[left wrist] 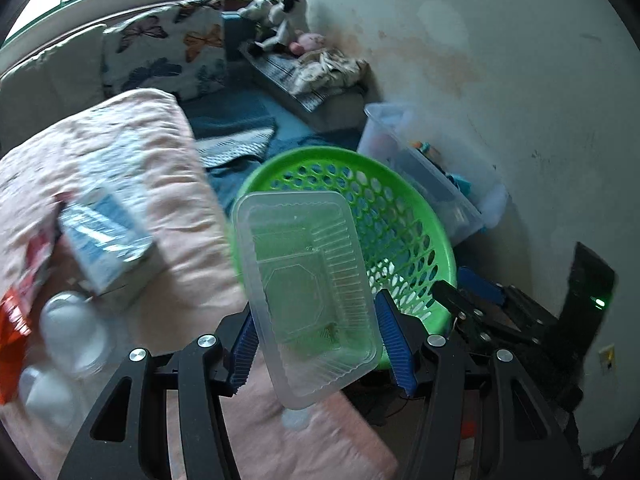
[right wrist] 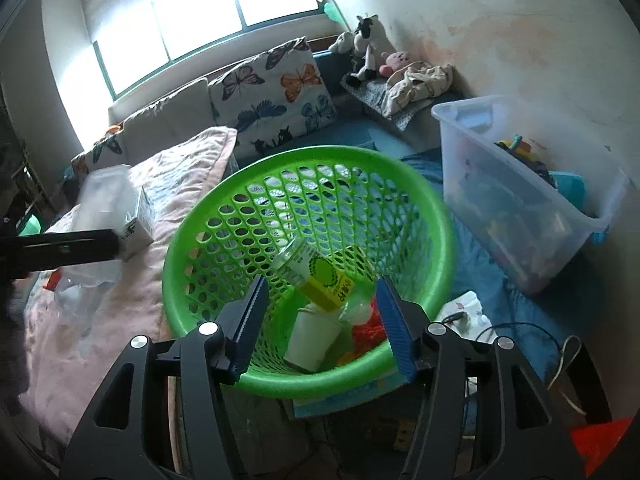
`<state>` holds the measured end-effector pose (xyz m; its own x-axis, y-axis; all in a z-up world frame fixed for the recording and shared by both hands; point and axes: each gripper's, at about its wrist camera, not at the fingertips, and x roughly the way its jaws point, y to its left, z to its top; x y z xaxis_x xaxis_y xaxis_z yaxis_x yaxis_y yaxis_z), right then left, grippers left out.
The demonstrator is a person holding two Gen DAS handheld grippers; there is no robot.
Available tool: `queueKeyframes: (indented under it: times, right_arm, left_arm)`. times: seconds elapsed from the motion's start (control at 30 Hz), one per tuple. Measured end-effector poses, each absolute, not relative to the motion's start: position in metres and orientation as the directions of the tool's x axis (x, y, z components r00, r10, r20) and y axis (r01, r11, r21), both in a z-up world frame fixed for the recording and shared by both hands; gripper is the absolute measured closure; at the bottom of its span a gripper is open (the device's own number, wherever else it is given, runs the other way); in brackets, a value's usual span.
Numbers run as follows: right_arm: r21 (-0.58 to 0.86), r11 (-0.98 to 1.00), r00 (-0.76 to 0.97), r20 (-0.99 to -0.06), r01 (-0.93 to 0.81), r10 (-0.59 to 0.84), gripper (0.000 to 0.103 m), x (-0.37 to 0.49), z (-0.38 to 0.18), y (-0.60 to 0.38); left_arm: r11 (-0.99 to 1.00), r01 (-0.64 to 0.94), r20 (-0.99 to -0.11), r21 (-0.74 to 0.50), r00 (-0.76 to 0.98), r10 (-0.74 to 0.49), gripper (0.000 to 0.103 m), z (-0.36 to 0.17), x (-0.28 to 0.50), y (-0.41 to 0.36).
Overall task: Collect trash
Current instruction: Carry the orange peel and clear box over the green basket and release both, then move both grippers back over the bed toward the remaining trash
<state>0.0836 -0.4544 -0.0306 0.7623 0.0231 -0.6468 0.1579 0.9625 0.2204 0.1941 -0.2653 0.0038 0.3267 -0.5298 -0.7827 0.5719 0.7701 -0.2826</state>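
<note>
Left hand-held gripper [left wrist: 320, 340] around clear tray [left wrist: 304, 292], before green basket [left wrist: 400, 216]

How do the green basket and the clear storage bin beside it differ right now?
The green basket is round with perforated walls; the clear storage bin is rectangular with solid see-through walls. The green basket is tilted toward the camera and holds trash, including a yellow-labelled bottle and a white cup; the clear storage bin stands upright against the wall, holding mixed colourful items. Both are open-topped plastic.
</note>
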Motion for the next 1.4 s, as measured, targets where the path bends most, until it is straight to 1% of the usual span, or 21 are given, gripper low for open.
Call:
queueKeyframes:
  times: [0.1,0.23,0.4,0.5,0.53,0.6,0.73,0.87,1.07,1.27,1.4]
  right_arm:
    - [0.240,0.956,0.767,-0.641,0.171,0.023,0.044,0.077,-0.031,-0.462]
    - [0.248,0.951,0.766,-0.643,0.184,0.019,0.044,0.069,-0.033,-0.467]
    - [0.262,0.945,0.766,-0.642,0.197,0.018,0.044,0.063,-0.035,-0.471]
    - [0.266,0.943,0.765,-0.644,0.200,0.019,0.044,0.060,-0.037,-0.472]
    - [0.269,0.942,0.764,-0.644,0.200,0.022,0.044,0.059,-0.038,-0.472]
    - [0.271,0.941,0.763,-0.646,0.201,0.023,0.044,0.058,-0.039,-0.471]
    - [0.274,0.941,0.764,-0.645,0.198,0.026,0.044,0.057,-0.037,-0.470]
    - [0.275,0.943,0.772,-0.635,0.189,0.031,0.044,0.054,-0.032,-0.466]
    - [0.271,0.950,0.778,-0.626,0.153,0.053,0.041,0.054,-0.024,-0.450]
    - [0.265,0.959,0.780,-0.620,0.099,0.091,0.041,0.060,-0.019,-0.429]
    - [0.262,0.963,0.775,-0.621,0.059,0.122,0.041,0.066,-0.017,-0.411]
  left_arm:
    - [0.761,0.587,-0.801,-0.276,0.296,-0.520,0.049,-0.008,0.200,-0.286]
    - [0.742,0.600,-0.815,-0.298,0.244,-0.525,0.049,-0.022,0.206,-0.305]
    - [0.732,0.621,-0.829,-0.280,0.228,-0.511,0.049,-0.035,0.207,-0.324]
    - [0.717,0.626,-0.828,-0.307,0.196,-0.526,0.049,-0.040,0.209,-0.332]
    - [0.712,0.627,-0.826,-0.316,0.188,-0.532,0.048,-0.041,0.210,-0.335]
    - [0.704,0.634,-0.821,-0.321,0.184,-0.540,0.037,-0.042,0.208,-0.338]
    - [0.695,0.646,-0.810,-0.317,0.197,-0.552,0.035,-0.040,0.203,-0.339]
    - [0.704,0.628,-0.798,-0.332,0.211,-0.564,0.034,-0.035,0.201,-0.326]
    - [0.735,0.611,-0.778,-0.296,0.292,-0.556,0.034,-0.018,0.188,-0.291]
    - [0.785,0.551,-0.772,-0.283,0.355,-0.528,0.034,-0.015,0.179,-0.245]
    - [0.819,0.515,-0.763,-0.253,0.415,-0.496,0.034,-0.011,0.172,-0.214]
